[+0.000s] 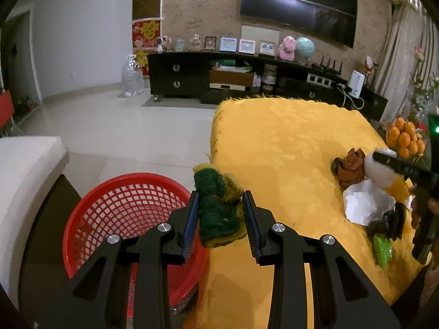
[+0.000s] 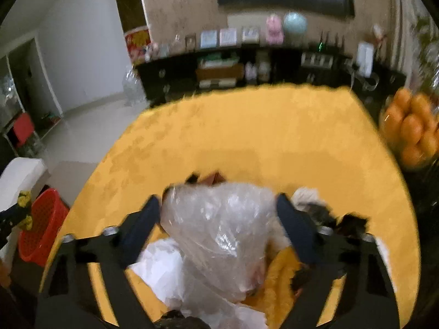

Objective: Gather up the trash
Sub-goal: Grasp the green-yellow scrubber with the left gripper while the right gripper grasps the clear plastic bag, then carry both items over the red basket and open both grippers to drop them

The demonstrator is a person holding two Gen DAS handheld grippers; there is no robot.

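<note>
My left gripper is shut on a green and yellow scouring sponge, held at the left edge of the yellow-clothed table, just right of a red mesh basket on the floor. My right gripper is shut on a clear plastic bag above white crumpled paper; it also shows in the left wrist view. Brown scraps, white paper, dark scraps and a green wrapper lie at the table's right. The basket shows at left in the right wrist view.
A bowl of oranges stands at the table's right edge. A white sofa arm is left of the basket. A black TV cabinet lines the far wall, with a glass vase on the tiled floor.
</note>
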